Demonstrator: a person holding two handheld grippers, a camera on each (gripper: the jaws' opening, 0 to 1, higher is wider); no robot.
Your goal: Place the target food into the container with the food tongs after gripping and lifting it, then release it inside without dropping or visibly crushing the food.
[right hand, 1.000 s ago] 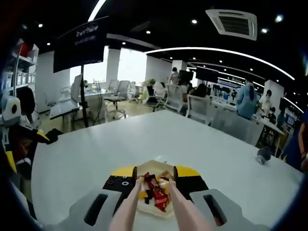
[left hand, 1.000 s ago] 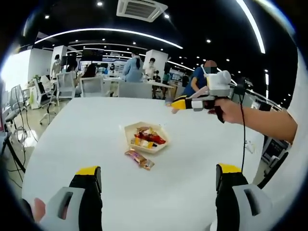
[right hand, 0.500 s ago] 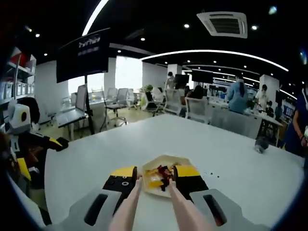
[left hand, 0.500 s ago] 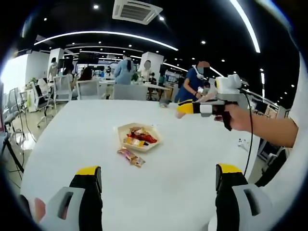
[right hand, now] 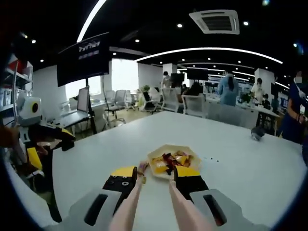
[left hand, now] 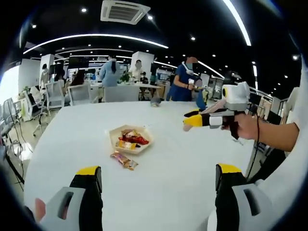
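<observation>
A pale hexagonal container (left hand: 115, 143) holding several wrapped snacks stands on the white table, and one wrapped snack (left hand: 124, 160) lies just in front of it. My left gripper (left hand: 159, 185) hangs open near the table's edge, well short of both. My right gripper (left hand: 191, 121), held by a hand, hovers right of the container. In the right gripper view, my right gripper (right hand: 155, 174) is shut on the pink food tongs (right hand: 129, 204). The tong tips stand slightly apart, just short of the container (right hand: 190, 153) and of the loose snack (right hand: 143, 167). Nothing is between the tips.
The round white table (left hand: 173, 159) has wide bare room around the container. A small dark object (left hand: 155, 101) sits at its far edge. My left gripper (right hand: 33, 137) shows at the left. Chairs, desks and several people fill the room beyond.
The right gripper has drawn back with the tongs: the container lay between the tong tips, now it lies ahead of them. In the left gripper view the right gripper has shifted right and lower.
</observation>
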